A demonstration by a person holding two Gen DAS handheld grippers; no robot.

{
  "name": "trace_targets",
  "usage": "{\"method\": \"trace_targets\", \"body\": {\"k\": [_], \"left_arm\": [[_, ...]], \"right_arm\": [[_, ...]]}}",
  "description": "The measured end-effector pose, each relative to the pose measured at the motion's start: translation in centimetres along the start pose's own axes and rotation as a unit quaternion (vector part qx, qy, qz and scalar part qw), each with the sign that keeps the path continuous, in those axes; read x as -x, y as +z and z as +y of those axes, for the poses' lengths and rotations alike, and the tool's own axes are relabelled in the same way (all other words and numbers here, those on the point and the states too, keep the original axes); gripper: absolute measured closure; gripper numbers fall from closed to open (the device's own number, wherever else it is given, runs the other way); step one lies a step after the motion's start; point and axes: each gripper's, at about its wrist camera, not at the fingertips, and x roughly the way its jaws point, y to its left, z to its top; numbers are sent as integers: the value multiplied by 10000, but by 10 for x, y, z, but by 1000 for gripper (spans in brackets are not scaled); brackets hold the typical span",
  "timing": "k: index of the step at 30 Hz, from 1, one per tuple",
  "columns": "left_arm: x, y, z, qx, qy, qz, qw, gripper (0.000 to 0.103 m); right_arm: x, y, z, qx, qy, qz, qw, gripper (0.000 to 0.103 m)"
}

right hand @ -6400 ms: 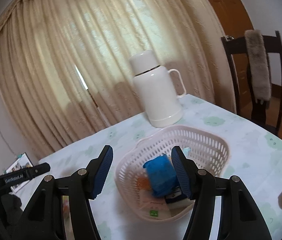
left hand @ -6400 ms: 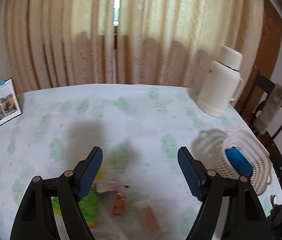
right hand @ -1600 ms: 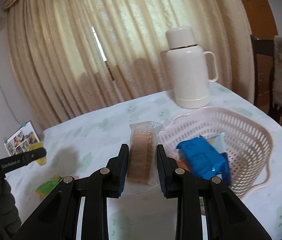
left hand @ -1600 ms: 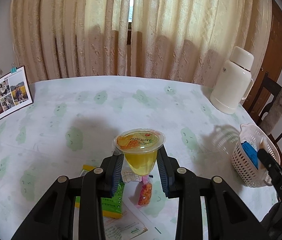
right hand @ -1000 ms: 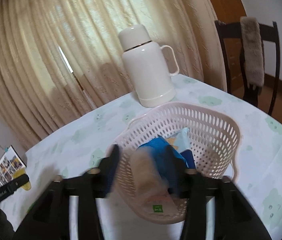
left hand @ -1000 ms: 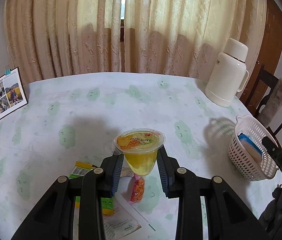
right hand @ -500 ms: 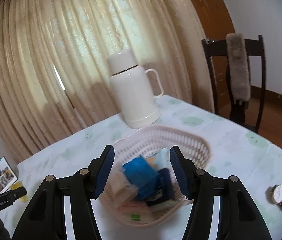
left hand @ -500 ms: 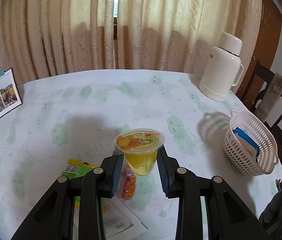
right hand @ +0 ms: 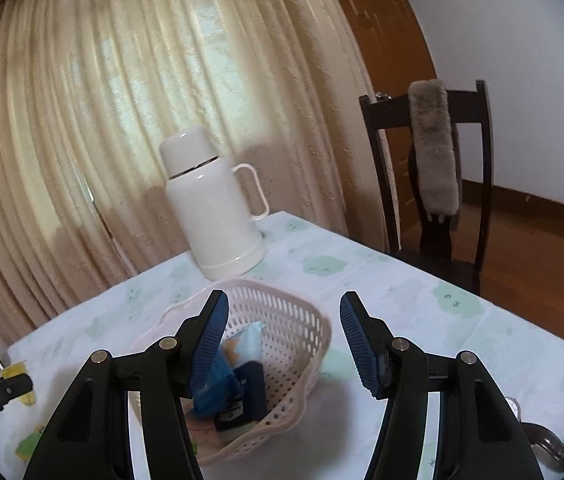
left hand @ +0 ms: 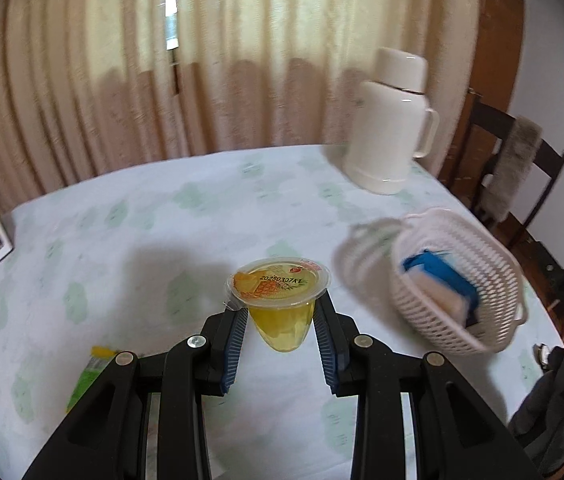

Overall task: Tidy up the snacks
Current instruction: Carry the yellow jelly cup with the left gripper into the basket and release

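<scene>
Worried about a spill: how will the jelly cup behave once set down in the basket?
The jelly cup tapers to a narrow rounded base, so it will probably tip. Its film lid looks sealed, so leaking seems unlikely. Packets already crowd the basket, likely leaving it leaning.

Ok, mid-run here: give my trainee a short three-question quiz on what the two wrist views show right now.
1. True or false: the left gripper is shut on the jelly cup.
2. What is between the right gripper pads? A) a biscuit pack B) nothing C) a blue packet
3. Fill in: the white thermos stands on the table beyond the ____.

Key
1. True: both pads press the cup's sides, and it is off the table.
2. B: the jaws stand apart, empty, above the basket, which holds the blue packet.
3. basket
</scene>
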Motion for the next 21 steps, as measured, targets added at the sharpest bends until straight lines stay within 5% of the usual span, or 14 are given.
{"method": "trace_targets", "body": {"k": [9, 21], "left_arm": [[-20, 14, -56, -410, -854, 134, 9954, 73], [-48, 16, -108, -648, -1436, 395, 9867, 73]], "right_arm": [[1, 2, -8, -268, -55, -47, 9996, 44], [4, 4, -22, -647, -134, -97, 9978, 44]]}}
